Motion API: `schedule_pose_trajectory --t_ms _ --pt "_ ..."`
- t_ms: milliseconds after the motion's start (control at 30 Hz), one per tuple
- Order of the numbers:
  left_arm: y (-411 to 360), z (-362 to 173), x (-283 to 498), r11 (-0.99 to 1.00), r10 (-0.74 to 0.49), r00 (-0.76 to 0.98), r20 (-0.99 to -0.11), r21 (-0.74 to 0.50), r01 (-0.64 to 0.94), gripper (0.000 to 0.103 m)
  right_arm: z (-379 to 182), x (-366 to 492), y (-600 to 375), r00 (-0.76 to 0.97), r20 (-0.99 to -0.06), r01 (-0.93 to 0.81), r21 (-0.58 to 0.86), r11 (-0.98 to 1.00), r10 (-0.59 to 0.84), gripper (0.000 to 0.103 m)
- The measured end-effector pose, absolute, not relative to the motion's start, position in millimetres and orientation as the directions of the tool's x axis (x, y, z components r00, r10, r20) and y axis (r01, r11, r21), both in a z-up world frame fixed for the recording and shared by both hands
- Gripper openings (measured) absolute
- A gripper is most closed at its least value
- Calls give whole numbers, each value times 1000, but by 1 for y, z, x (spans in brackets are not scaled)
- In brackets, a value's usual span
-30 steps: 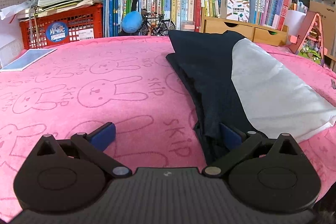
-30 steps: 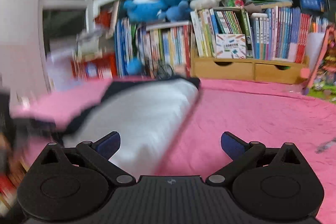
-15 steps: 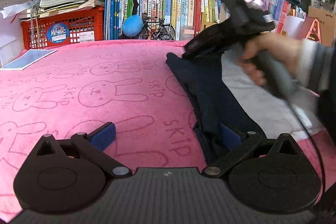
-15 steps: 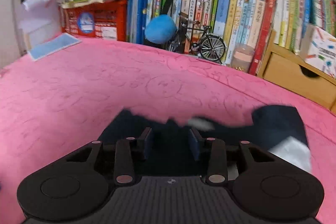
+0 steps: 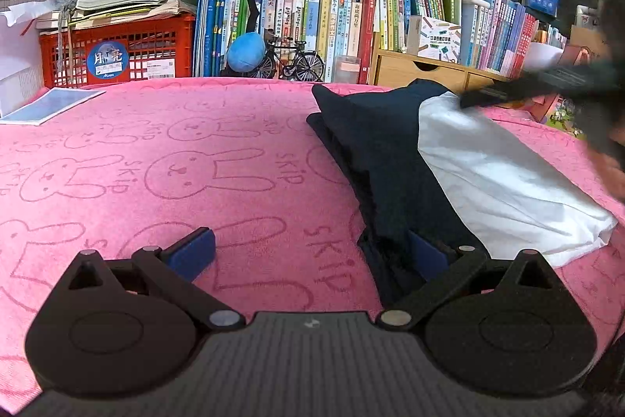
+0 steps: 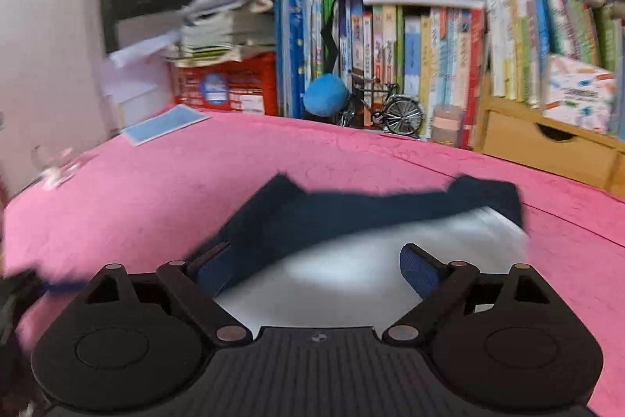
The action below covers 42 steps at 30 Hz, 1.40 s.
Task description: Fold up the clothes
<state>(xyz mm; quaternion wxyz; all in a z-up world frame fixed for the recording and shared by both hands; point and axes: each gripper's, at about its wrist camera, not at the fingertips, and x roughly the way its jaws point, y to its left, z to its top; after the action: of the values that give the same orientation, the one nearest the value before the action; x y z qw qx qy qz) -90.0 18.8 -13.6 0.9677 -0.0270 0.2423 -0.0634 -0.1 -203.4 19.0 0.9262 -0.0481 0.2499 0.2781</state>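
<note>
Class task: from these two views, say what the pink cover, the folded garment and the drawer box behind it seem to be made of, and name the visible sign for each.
Pink cover: looks like terry towelling, matt and nubby, with rabbit outlines pressed into the pile.
Folded garment: soft woven or knit cloth, navy and white panels, matt, creased and limp.
Drawer box: probably light wood or bamboo, smooth, pale tan, with a cut-out finger notch.

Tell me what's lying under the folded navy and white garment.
The folded garment lies on a pink towel printed with rabbits, which shows on every side. Dark layers of its own cloth sit under the white panel. Anything else beneath it is covered.
</note>
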Motion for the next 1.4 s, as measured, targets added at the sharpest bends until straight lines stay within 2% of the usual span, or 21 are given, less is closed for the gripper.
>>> schedule_pose_trajectory --t_ms 33,167,300,433,533,667,733,800,867,967,1100,1167,1267,1333,1400 --pt "19 -14 -90 990 -137 874 -466 -84 110 103 17 -18 -216 730 -481 -531 48 846 485 98" --pt "22 -12 -90 989 -145 871 -469 -95 113 103 0 -72 -257 769 -493 -450 35 892 407 98" --pt "32 -7 -98 990 -130 855 -502 -108 87 103 -18 -114 -280 804 -499 -395 -42 918 323 103" --pt "53 3 -113 986 -91 835 -542 -166 -1 103 -31 -132 -296 813 -480 -401 -49 915 331 103" --pt "81 17 -127 929 -245 820 -517 -367 47 103 -32 -131 -305 805 -460 -412 18 911 374 103" --pt "105 37 -128 804 -376 811 -449 -593 44 103 -29 -120 -319 785 -428 -424 158 892 449 103" --pt "98 47 -129 777 -422 816 -396 -622 100 103 -30 -114 -323 790 -418 -400 201 894 447 103" --pt "76 57 -128 814 -419 825 -380 -560 155 103 -33 -108 -326 806 -418 -358 221 907 420 103" --pt "51 63 -117 875 -386 823 -417 -448 183 103 -34 -103 -324 798 -416 -368 236 900 435 103" --pt "28 57 -86 902 -379 789 -483 -382 200 103 -32 -90 -323 784 -410 -404 234 884 466 103" --pt "30 40 -64 860 -429 739 -519 -486 158 103 -31 -54 -337 722 -481 -352 362 863 497 101" --pt "34 36 -76 869 -408 762 -503 -470 155 103 -32 -55 -346 684 -486 -351 435 829 544 100" --pt "34 34 -94 913 -354 783 -511 -371 171 103 -28 -93 -341 718 -456 -443 284 850 526 101" --pt "31 34 -104 920 -351 787 -507 -342 190 103 -26 -118 -327 718 -474 -500 159 851 510 101" --pt "28 35 -114 924 -354 790 -501 -320 211 103 -30 -130 -309 694 -511 -535 104 839 506 101"
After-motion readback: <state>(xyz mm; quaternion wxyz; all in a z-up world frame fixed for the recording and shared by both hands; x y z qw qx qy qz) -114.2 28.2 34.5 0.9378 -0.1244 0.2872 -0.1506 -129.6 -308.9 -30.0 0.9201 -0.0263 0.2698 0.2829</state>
